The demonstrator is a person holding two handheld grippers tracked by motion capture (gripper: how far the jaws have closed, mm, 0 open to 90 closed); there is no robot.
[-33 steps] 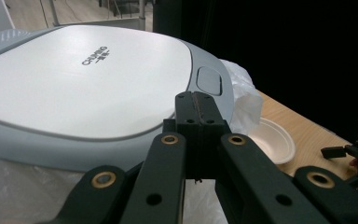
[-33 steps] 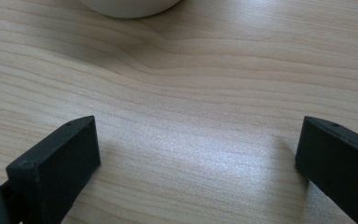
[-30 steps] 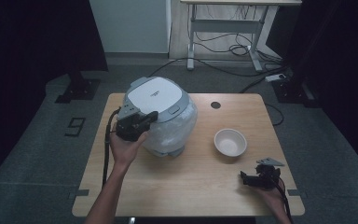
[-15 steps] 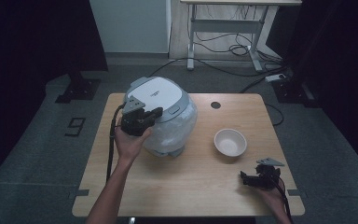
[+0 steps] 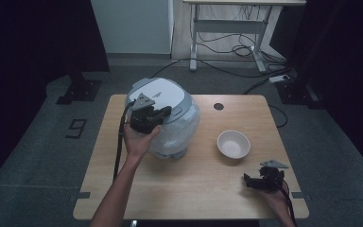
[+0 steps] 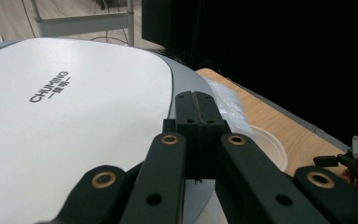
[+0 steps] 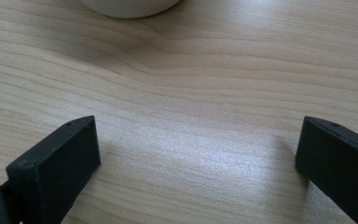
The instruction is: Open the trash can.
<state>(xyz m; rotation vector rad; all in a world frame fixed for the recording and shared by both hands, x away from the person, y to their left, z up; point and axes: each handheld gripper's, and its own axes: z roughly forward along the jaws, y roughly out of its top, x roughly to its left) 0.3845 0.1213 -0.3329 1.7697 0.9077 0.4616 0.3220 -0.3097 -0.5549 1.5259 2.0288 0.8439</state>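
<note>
At the near right corner of the wooden table [image 5: 179, 189], the right gripper [image 5: 257, 181] rests low over bare wood, its jaws spread wide with nothing between them. A little farther in, right of centre, sits an empty white bowl [image 5: 233, 143]. Farther and to the left stands a white and grey rice cooker [image 5: 170, 113] with its lid down. The left gripper [image 5: 150, 115] is on its lid, jaws pressed together with no gap, gripping nothing.
</note>
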